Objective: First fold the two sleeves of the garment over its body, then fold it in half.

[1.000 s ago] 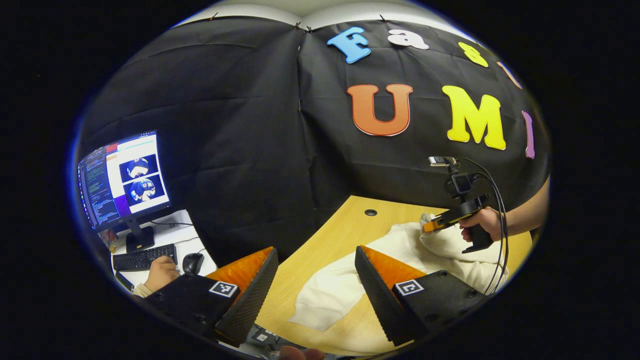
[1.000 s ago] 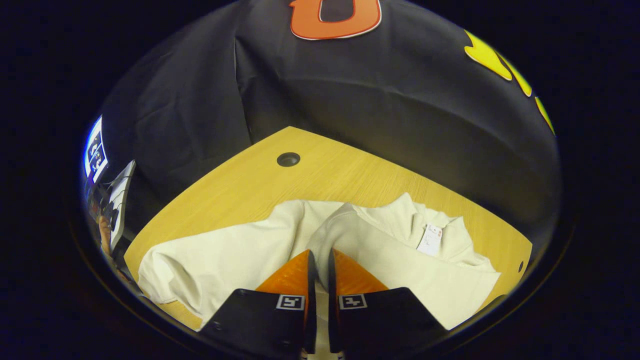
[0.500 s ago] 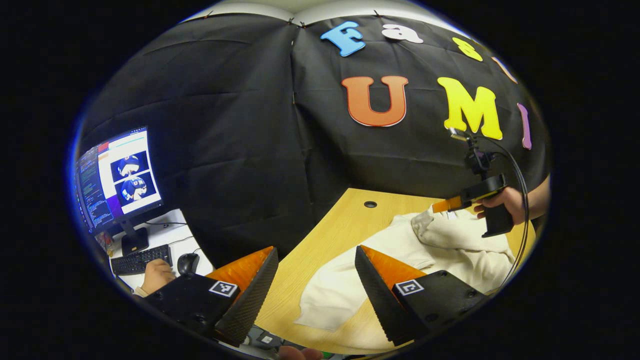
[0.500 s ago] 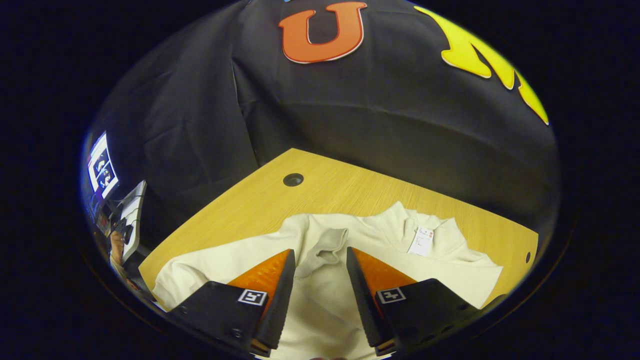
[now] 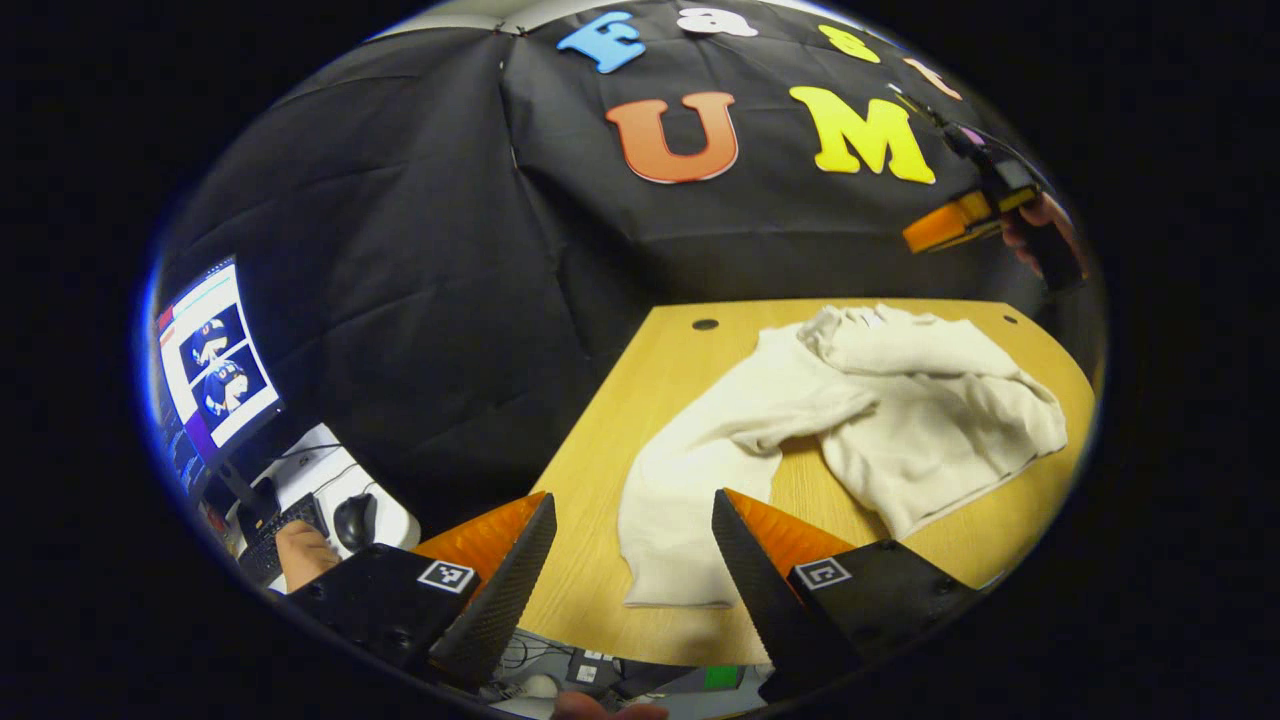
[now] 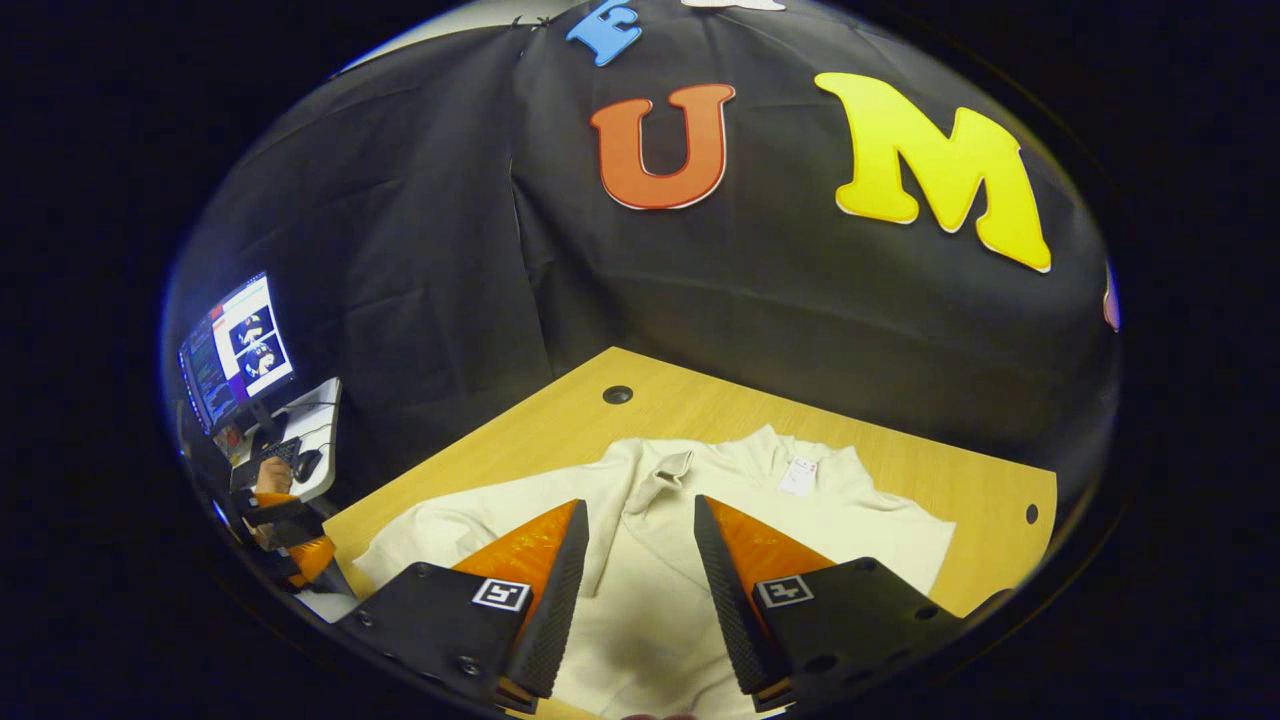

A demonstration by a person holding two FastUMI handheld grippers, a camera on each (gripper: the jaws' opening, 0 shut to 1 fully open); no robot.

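A cream long-sleeved garment (image 5: 900, 410) lies on the wooden table (image 5: 640, 400). One sleeve (image 6: 660, 470) is folded over its body, cuff near the collar label (image 6: 797, 476). The other sleeve (image 5: 680, 500) stretches out toward the table's near edge. My left gripper (image 5: 632, 500) stands open just above that sleeve's cuff end, holding nothing. My right gripper (image 6: 640, 503) is open and hangs above the garment's body with nothing between its fingers. In the left gripper view the right gripper (image 5: 950, 225) is high over the table's far right, held by a hand (image 5: 1040, 235).
A cable hole (image 6: 617, 394) is in the table's far corner, a smaller one (image 6: 1031, 514) at the right edge. Left of the table is a desk with a monitor (image 5: 205, 355), keyboard, mouse (image 5: 352, 520) and a person's hand (image 5: 298, 550). Black cloth walls the back.
My right gripper opened, let the sleeve drop onto the garment's body and rose up and away. My left gripper stayed open and moved nearer to the outstretched sleeve.
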